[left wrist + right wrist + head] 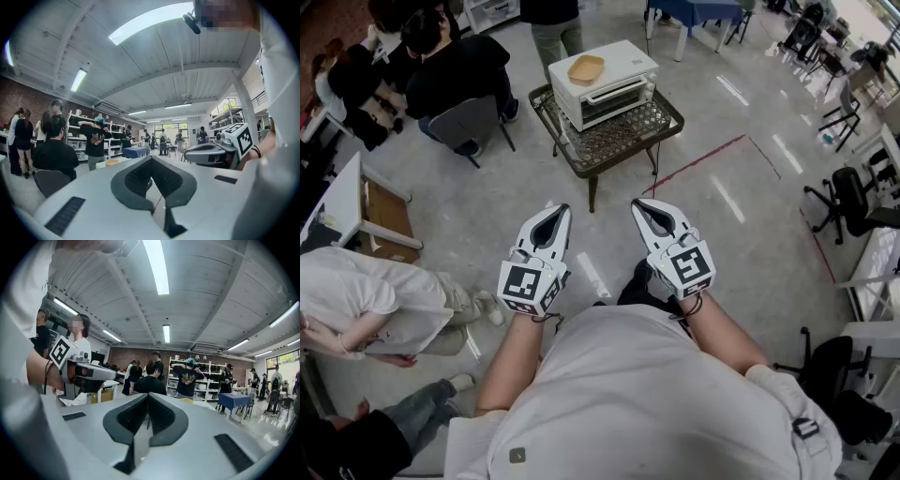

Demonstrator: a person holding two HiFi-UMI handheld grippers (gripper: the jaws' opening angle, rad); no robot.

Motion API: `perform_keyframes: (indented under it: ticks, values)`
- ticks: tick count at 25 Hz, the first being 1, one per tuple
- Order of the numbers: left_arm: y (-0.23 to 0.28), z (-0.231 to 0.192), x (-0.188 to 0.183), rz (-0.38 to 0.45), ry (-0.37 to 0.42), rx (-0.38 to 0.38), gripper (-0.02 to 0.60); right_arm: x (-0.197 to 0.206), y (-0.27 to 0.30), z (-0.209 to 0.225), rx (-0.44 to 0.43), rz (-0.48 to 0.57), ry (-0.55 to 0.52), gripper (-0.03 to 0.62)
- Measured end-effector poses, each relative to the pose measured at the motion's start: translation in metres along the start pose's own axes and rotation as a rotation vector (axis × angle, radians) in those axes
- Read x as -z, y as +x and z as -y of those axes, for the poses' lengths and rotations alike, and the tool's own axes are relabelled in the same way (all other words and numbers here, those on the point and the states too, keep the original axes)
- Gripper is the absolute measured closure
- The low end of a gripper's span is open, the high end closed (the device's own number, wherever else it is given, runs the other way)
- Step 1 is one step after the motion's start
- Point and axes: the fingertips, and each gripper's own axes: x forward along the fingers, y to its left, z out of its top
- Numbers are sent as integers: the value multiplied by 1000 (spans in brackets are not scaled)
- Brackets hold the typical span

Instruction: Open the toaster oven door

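A white toaster oven (pixel 604 82) stands on a low wire-top table (pixel 661 120) ahead of me, door closed, with a tan dish (pixel 586 68) on its roof. My left gripper (pixel 560 209) and right gripper (pixel 639 203) are held level, side by side, well short of the table. Both are shut with nothing between the jaws. In the left gripper view the left gripper (pixel 151 160) points across the room, with the right gripper (pixel 206 153) beside it. The right gripper view shows the shut right gripper (pixel 148 397) and the left gripper (pixel 82 373) at its left.
People sit and crouch at the left (pixel 450 66) and one stands behind the table (pixel 555 23). A white desk (pixel 337 202) is at left, office chairs (pixel 848 202) at right. Red tape lines (pixel 712 150) mark the floor by the table.
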Motion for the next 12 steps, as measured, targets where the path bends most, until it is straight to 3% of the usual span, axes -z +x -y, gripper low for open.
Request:
perform_keyframes:
  ticks: [12]
  values:
    - [35,-12,3,-10,9,1,565,-6,21,28,1,18,-15,576]
